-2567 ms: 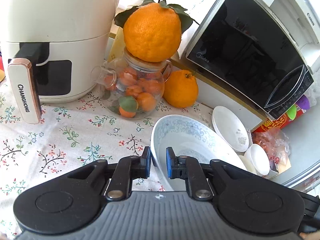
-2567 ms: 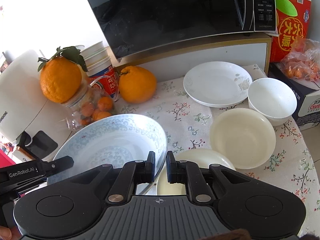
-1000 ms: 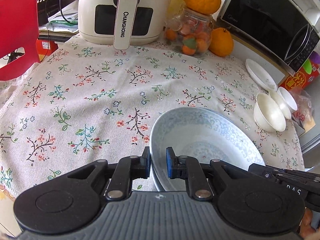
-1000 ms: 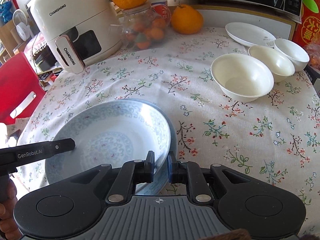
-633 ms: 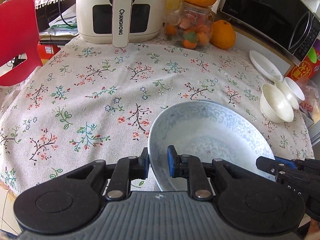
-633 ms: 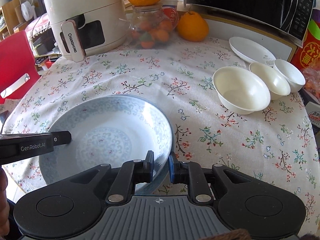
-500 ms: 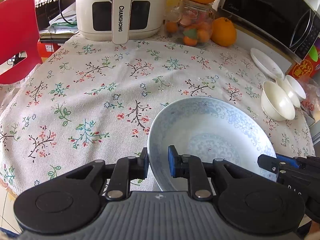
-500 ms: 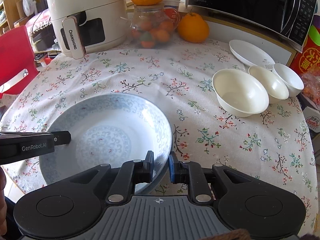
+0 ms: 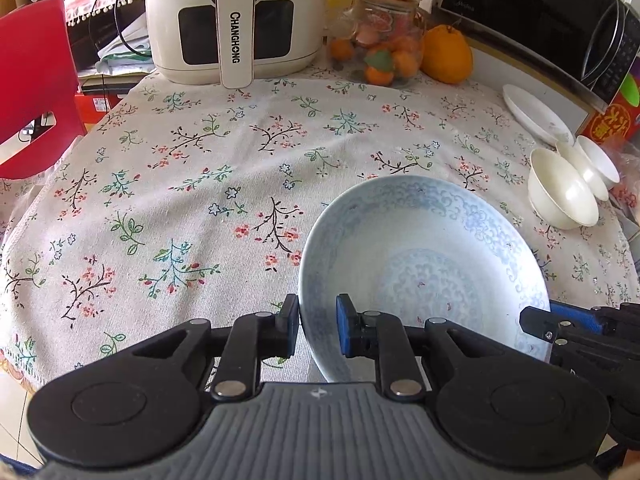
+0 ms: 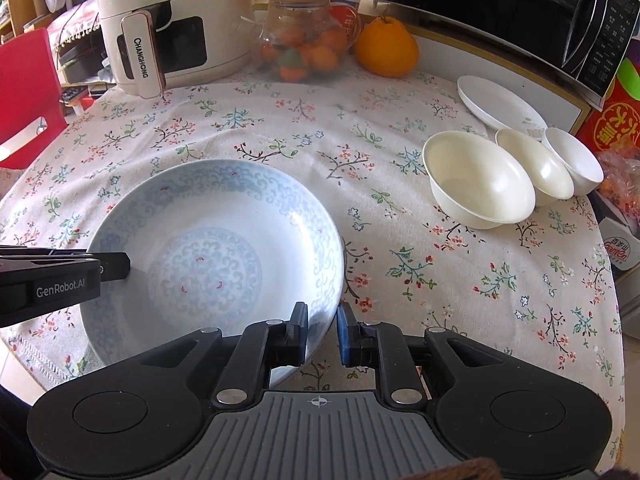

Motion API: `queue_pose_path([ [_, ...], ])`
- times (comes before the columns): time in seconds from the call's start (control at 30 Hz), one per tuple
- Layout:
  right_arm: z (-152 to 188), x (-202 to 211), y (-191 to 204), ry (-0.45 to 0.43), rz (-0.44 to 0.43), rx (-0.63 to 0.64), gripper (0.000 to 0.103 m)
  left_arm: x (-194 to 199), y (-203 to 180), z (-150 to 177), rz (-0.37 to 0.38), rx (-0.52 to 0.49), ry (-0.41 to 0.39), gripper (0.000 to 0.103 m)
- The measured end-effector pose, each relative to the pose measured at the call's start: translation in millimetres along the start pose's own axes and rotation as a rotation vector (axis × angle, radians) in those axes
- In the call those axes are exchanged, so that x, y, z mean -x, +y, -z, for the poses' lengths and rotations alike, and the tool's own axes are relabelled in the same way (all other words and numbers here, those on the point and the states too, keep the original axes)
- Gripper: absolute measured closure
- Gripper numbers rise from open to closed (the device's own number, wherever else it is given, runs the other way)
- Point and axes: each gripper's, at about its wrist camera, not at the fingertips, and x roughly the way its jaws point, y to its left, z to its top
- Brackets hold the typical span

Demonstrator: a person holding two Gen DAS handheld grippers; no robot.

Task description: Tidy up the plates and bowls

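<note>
A wide blue-patterned plate (image 9: 420,248) (image 10: 208,240) lies low over the flowered tablecloth near the table's front edge. My left gripper (image 9: 318,324) is shut on its near-left rim, one finger outside and the blue pad inside. My right gripper (image 10: 322,328) is shut on the near-right rim in the same way. Each gripper shows in the other's view: the right gripper (image 9: 536,322) at the plate's right edge, the left gripper (image 10: 112,266) at its left edge. Three white bowls (image 10: 476,188) stand in a row at the right, with a white plate (image 10: 500,104) behind them.
A white air fryer (image 9: 236,20) stands at the back, beside a glass jar of small oranges (image 9: 384,48) with a big orange on top. A black microwave (image 10: 500,4) and a red box (image 10: 612,128) line the right side. A red chair (image 9: 32,88) stands to the left.
Both grippers brought the patterned plate from beside the jar to the table's front edge. Over the last second it tilted flatter and settled lower on the cloth.
</note>
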Motion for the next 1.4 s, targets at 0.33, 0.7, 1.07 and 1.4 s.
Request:
queue_pose_path([
  [0.33,-4.7,-2.4,-13.3,0.019,-0.054,-0.063,0.085,-1.0,1.7,-2.4,0.004,0.01,0.012,0.086],
  [0.7,-12.6,-3.0,-30.9,0.019,-0.129,-0.163,0.086,2.4,-5.7,-8.4,-0.046,-0.046,-0.047,0.082],
  [1.07,-26.8,-0.8,-72.5,-0.018,-0.144,-0.293,0.085,2.3,-8.0,-24.1,-0.096,-0.042,-0.093,0.078],
  [1.4,-36.9,-1.3,-101.0,-0.041,-0.16,-0.352,0.083,-4.8,-47.7,-45.6,-0.088,-0.089,-0.114,0.065],
])
